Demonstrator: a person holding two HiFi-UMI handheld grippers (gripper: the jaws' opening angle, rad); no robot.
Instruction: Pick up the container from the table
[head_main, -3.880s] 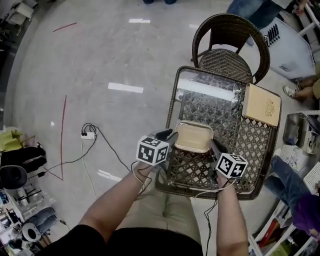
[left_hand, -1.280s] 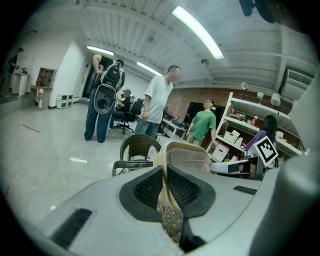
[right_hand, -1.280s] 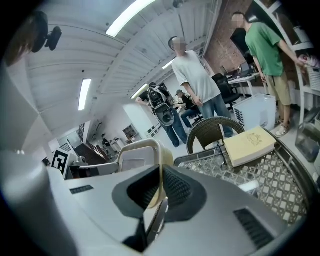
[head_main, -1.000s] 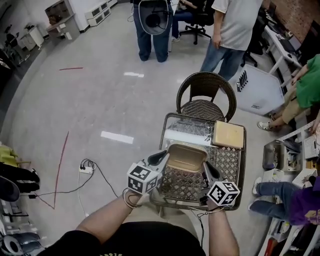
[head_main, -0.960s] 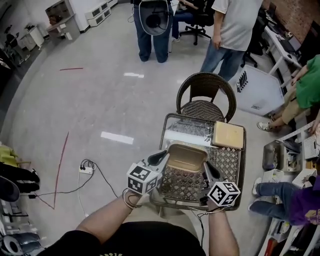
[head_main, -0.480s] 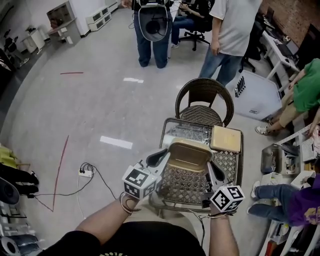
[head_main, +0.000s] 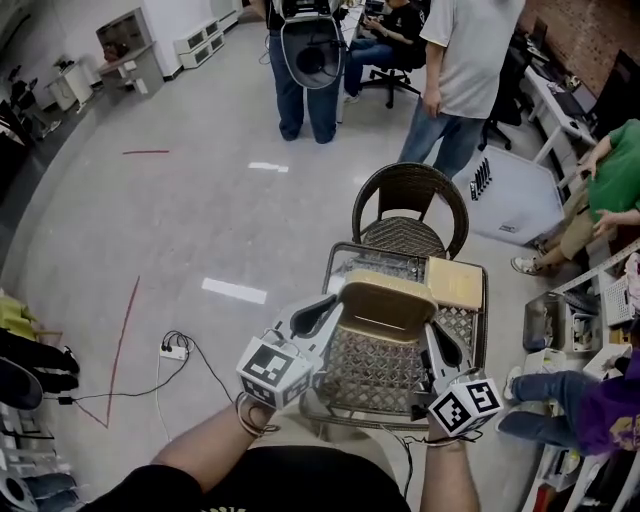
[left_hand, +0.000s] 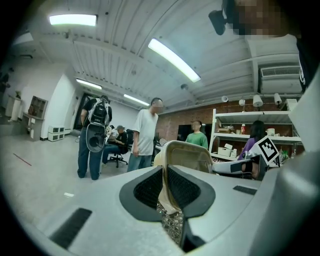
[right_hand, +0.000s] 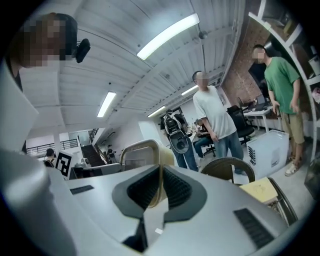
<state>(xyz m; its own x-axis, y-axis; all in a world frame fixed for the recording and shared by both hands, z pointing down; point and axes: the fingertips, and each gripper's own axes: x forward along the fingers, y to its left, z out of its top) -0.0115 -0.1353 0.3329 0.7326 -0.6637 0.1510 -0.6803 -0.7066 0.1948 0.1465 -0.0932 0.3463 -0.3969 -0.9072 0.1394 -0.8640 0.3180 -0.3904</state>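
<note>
Beige pulp container (head_main: 385, 303) pinched at opposite rims by near-level left tongs (head_main: 326, 306) and right tongs (head_main: 434, 338), over brown wicker bench (head_main: 372, 372).

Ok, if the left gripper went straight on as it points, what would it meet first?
The container that the left gripper is shut on. Beyond it the way looks free as far as a person in a white shirt, though depth is unclear.

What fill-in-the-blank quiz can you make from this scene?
___ grippers hold the beige container, the left gripper and the right gripper.
The container hangs ___ the wicker table.
A flat tan box lies on the table's far ___ corner.
Missing words: two; above; right.
</note>
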